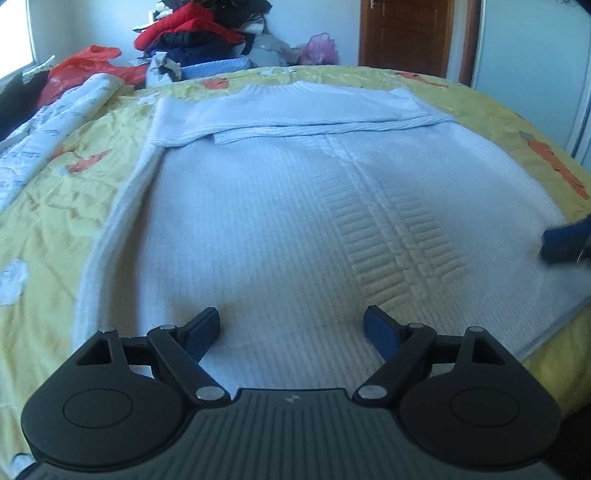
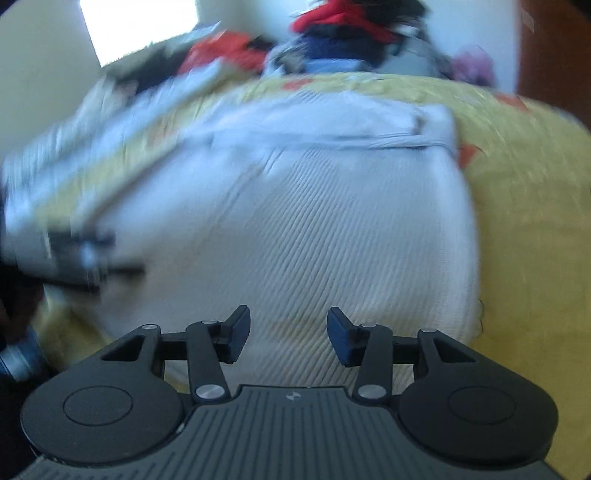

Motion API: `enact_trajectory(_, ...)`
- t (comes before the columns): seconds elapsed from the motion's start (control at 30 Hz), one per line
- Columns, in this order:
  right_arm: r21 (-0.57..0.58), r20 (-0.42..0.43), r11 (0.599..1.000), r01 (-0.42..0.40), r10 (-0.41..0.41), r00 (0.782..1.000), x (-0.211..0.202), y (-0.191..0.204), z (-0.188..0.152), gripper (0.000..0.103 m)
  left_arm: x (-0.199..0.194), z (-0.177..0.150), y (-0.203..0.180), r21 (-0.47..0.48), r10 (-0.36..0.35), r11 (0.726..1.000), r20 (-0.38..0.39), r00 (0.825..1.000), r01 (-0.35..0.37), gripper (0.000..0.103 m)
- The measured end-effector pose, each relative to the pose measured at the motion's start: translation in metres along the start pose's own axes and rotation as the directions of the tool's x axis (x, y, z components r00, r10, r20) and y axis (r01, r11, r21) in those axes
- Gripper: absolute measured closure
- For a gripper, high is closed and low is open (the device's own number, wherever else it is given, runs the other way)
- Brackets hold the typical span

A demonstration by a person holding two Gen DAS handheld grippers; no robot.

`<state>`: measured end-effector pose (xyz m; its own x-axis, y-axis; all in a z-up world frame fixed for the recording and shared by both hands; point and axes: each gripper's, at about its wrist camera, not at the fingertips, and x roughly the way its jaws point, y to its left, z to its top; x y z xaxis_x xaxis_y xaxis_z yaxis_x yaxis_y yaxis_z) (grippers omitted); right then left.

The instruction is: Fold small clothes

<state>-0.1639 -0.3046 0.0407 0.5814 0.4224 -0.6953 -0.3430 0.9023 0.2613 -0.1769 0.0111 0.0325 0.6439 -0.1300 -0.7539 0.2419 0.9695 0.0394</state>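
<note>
A white knit sweater (image 1: 277, 206) lies flat on the bed, its sleeves folded across the top part (image 1: 295, 110). My left gripper (image 1: 291, 325) is open and empty, low over the sweater's near hem. My right gripper (image 2: 288, 328) is open and empty over the sweater (image 2: 314, 221); its view is blurred by motion. A blue fingertip of the right gripper (image 1: 565, 240) shows at the right edge of the left wrist view. The left gripper (image 2: 85, 258) shows blurred at the left of the right wrist view.
The bed has a yellow sheet with carrot print (image 1: 48, 206). A white printed quilt (image 1: 55, 122) lies at the left. A pile of red, dark and blue clothes and bags (image 1: 192, 33) stands behind the bed. A brown door (image 1: 406, 33) is at the back right.
</note>
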Motion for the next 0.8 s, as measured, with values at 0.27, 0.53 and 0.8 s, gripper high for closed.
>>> enact_trajectory(0.27, 0.11, -0.009, 0.98, 0.167, -0.167, 0.986, -0.023, -0.051, -0.002, 0.043, -0.021, 0.003, 0.041, -0.097, 0.149, 0.984, -0.001, 0.989, -0.148, 0.017)
enact_trajectory(0.53, 0.139, -0.059, 0.968, 0.207, -0.2, 0.978, -0.015, -0.068, -0.025, 0.033, -0.018, -0.006, 0.073, -0.134, 0.219, 0.965, -0.065, 0.974, -0.226, 0.017)
enact_trajectory(0.8, 0.119, -0.077, 0.974, 0.193, -0.185, 0.98, -0.018, -0.063, -0.023, 0.031, -0.017, -0.017, 0.077, -0.145, 0.196, 0.967, -0.09, 0.977, -0.207, 0.017)
